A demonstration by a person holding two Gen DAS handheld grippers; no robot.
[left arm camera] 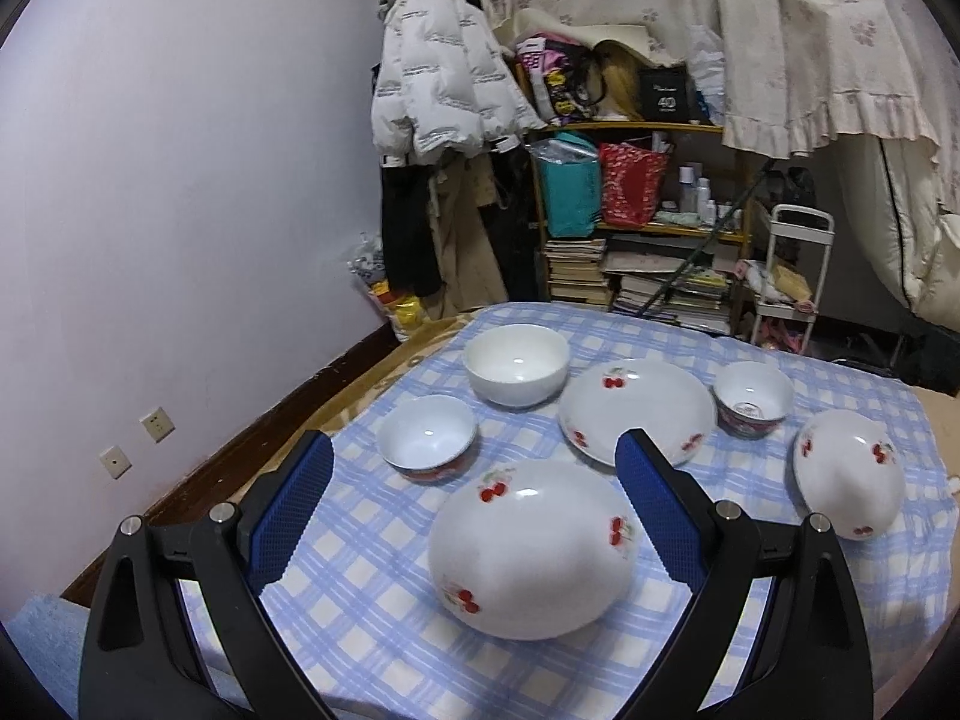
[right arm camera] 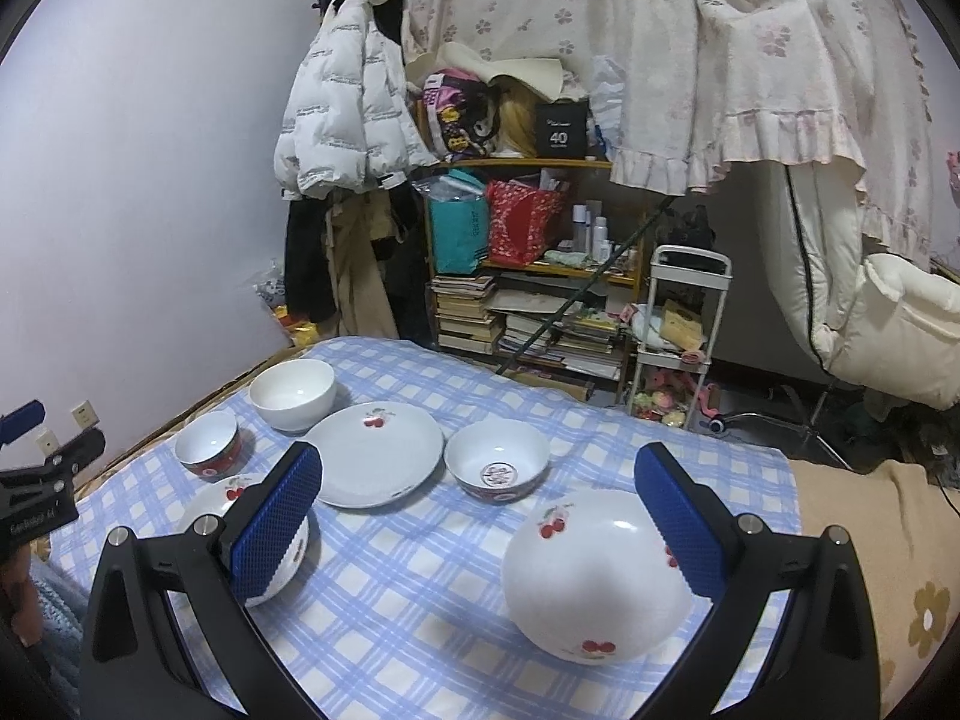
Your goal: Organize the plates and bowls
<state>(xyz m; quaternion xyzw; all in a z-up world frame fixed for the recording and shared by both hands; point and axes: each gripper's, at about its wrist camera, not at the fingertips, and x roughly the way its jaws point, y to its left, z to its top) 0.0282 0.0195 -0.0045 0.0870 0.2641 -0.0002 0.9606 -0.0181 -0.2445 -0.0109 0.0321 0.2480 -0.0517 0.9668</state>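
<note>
Figure: six dishes spread singly over the blue checked tablecloth [left arm camera: 372,618], none yet stacked, so I judge the organizing has barely begun.

Left wrist view. I hold the left gripper [left arm camera: 474,489] above the near edge of the cloth with its blue pads wide apart and nothing between them. The near cherry plate [left arm camera: 531,549] lies just ahead, between the two fingers in the picture and lower than them, untouched as far as I can tell. Beyond it stand a small red-banded bowl [left arm camera: 427,437] to the left, the plain white bowl [left arm camera: 517,363] farther back, the far cherry plate [left arm camera: 636,405] at centre, a second patterned bowl [left arm camera: 753,397] to its right, and the right cherry plate [left arm camera: 849,474] near the cloth's right edge.

Right wrist view. My right gripper [right arm camera: 477,492] also stands spread and empty. The right cherry plate [right arm camera: 594,576] sits just inside the right-hand pad; the near cherry plate [right arm camera: 264,540] is partly hidden behind the left-hand pad. The left gripper [right arm camera: 36,468] shows at the frame's left edge.

Reading. Each spread gripper is lined up on its own plate, which I take as preparation to pick up both. The three matching plates would nest in one pile, the bowls in another by size. Glazed rims may slip.
</note>
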